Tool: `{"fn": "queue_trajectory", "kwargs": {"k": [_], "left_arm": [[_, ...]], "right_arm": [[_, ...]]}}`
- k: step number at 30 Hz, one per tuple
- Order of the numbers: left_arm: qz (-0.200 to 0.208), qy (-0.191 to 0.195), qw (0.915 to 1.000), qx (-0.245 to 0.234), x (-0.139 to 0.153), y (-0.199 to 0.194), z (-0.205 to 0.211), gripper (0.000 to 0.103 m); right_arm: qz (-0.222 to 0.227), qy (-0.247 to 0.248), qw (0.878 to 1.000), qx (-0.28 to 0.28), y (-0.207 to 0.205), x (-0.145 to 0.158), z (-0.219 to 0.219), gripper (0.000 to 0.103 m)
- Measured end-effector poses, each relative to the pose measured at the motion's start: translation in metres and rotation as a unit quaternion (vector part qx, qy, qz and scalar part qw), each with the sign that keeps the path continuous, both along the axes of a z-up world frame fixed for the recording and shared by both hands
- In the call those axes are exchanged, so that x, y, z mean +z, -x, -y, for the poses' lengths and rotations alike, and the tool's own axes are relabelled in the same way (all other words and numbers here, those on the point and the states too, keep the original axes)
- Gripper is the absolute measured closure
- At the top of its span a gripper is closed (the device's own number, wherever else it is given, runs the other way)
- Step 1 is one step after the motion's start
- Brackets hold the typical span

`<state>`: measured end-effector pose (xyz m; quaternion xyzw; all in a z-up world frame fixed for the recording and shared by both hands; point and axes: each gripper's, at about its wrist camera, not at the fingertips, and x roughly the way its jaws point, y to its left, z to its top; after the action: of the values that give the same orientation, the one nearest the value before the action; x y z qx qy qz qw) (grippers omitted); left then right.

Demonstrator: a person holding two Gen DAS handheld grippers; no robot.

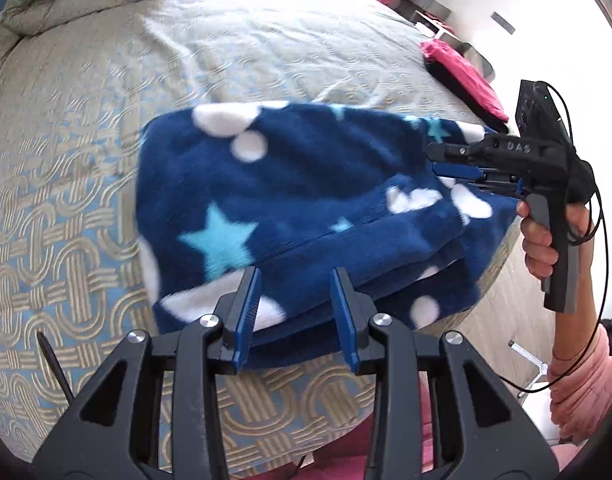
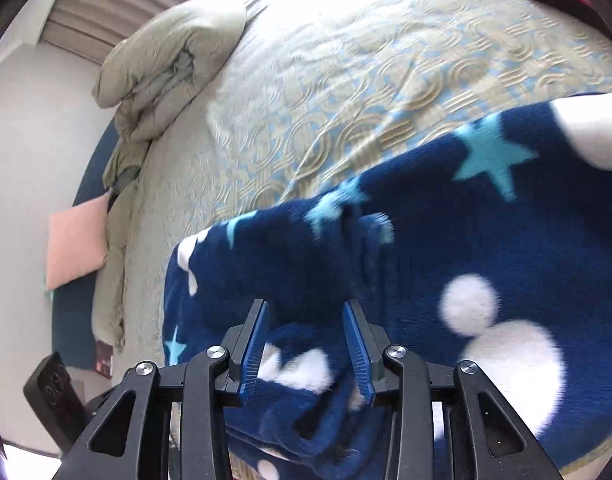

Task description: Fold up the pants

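Fleece pants [image 1: 290,200] on bed [image 1: 86,184]: soft, floppy, light; we'd grab layered edges. Left tongs [image 1: 296,312] and right tongs [image 2: 306,350] apart, empty.

Right wrist view: pants [image 2: 446,248] motion-blurred, cut off at the right and bottom edges. Can't tell if the right claw [image 2: 306,352] pads touch the fleece. Left wrist view: the pants' near edge is hidden behind the left claw [image 1: 296,312]; person's sleeve [image 1: 586,392] cropped beside the pants.

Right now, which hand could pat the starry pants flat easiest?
Probably the left: its tongs hang open over the pants' near edge, while the right tongs are off at the side edge.
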<state>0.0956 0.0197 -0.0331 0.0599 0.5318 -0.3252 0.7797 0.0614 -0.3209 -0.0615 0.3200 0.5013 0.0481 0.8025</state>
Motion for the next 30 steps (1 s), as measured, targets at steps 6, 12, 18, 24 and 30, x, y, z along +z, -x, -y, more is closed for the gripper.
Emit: {"fn": "queue_trajectory", "kwargs": {"k": [6, 12, 18, 24, 30], "left_arm": [[0.009, -0.013, 0.9982, -0.058, -0.004, -0.004, 0.066, 0.064], [0.01, -0.016, 0.9957, -0.091, -0.012, -0.014, 0.137, 0.055], [-0.017, -0.032, 0.9957, -0.086, -0.034, -0.022, 0.171, 0.049], [0.011, -0.057, 0.9938, -0.095, -0.044, -0.009, 0.181, 0.04], [-0.016, -0.004, 0.9964, -0.083, -0.027, -0.009, 0.169, 0.04]], "right_arm": [[0.008, 0.029, 0.994, -0.103, 0.068, 0.014, 0.073, 0.058], [-0.01, 0.007, 0.978, -0.207, 0.132, 0.003, 0.139, 0.044], [-0.025, -0.018, 0.963, -0.269, 0.158, -0.01, 0.157, 0.036], [-0.005, -0.079, 0.956, -0.281, 0.156, -0.031, 0.17, 0.032], [0.0, -0.062, 0.957, -0.284, 0.133, -0.037, 0.171, 0.033]]}}
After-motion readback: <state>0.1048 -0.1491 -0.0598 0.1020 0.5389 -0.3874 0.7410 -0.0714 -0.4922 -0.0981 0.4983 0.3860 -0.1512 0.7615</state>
